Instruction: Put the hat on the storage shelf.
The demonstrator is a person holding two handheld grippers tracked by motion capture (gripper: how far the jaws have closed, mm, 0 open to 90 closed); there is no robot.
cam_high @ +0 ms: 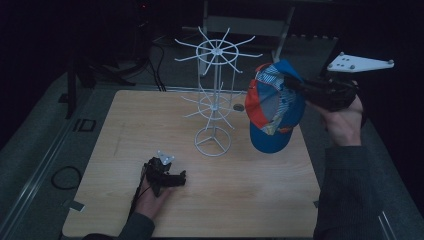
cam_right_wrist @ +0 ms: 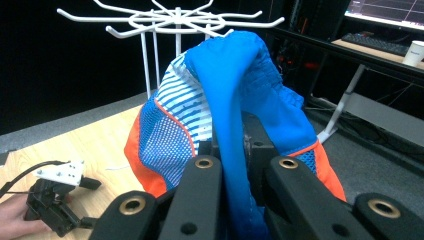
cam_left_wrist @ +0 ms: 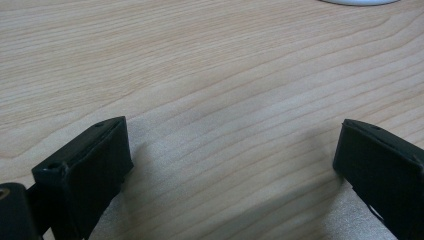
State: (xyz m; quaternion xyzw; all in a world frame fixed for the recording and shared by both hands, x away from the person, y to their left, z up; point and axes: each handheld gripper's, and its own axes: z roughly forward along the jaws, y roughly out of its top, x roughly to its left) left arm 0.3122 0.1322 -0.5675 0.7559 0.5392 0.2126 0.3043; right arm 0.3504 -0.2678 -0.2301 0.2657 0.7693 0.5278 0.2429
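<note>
A blue cap (cam_high: 274, 107) with orange and striped panels hangs in the air to the right of a white wire hook stand (cam_high: 214, 90). My right gripper (cam_high: 292, 82) is shut on the cap's fabric, held above the table's right side. In the right gripper view the cap (cam_right_wrist: 220, 100) bunches between the jaws of my right gripper (cam_right_wrist: 231, 145), with the stand's hooks (cam_right_wrist: 170, 20) behind it. My left gripper (cam_high: 172, 177) rests low on the wooden table (cam_high: 150, 120) near the front left. In the left gripper view my left gripper (cam_left_wrist: 232, 165) stands open over bare wood.
The stand's round base (cam_high: 213, 141) sits at the table's middle, and its edge (cam_left_wrist: 357, 2) peeks in at the top of the left gripper view. Dark floor, cables and a desk with a monitor (cam_right_wrist: 385, 12) surround the table.
</note>
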